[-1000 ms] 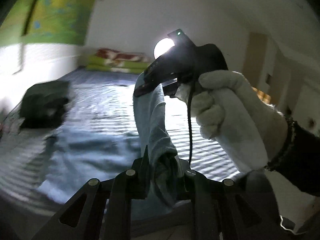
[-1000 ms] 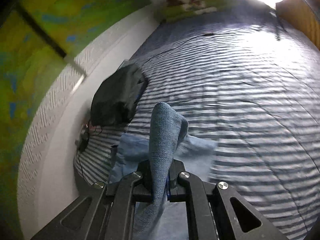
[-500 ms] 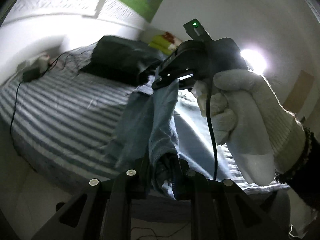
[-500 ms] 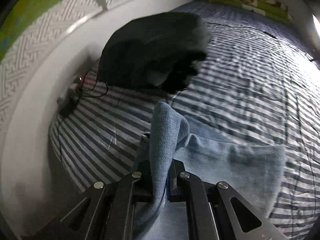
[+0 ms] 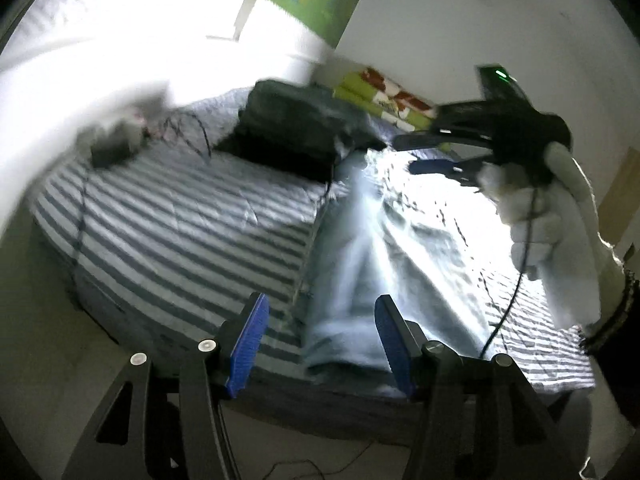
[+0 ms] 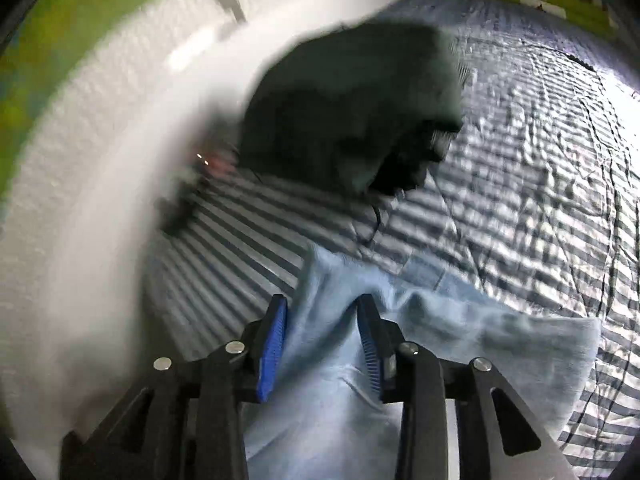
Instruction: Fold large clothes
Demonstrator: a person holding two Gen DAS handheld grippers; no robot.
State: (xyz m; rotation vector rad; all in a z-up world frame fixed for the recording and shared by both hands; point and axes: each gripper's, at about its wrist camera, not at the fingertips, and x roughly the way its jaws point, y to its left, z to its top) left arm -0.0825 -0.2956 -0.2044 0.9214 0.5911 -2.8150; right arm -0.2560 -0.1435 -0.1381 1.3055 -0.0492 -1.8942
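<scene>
A light blue garment [image 5: 380, 240] lies folded lengthwise on the striped bed [image 5: 180, 220], its near end at the mattress edge. My left gripper [image 5: 320, 308] hovers over that end, its jaws opening; the blue pads [image 5: 248, 340] stand clear of the cloth. In the right wrist view the garment [image 6: 460, 340] spreads out beneath my right gripper [image 6: 322, 304], whose jaws are also opening, the cloth loose between them. The right gripper [image 5: 416, 156] also shows in the left wrist view, held by a white-gloved hand [image 5: 560, 220] over the garment's far end.
A dark bag or bundle [image 5: 296, 128] sits on the bed just beyond the garment, also seen as the dark bundle [image 6: 352, 112]. Cables and a small device [image 5: 116, 148] lie by the white wall. Folded green bedding [image 5: 380, 96] rests at the far end. Floor lies below the bed edge.
Both grippers held the garment pinched and stretched in the air; both have swung towards the wall side, come lower and let go. The cloth has dropped flat onto the bed.
</scene>
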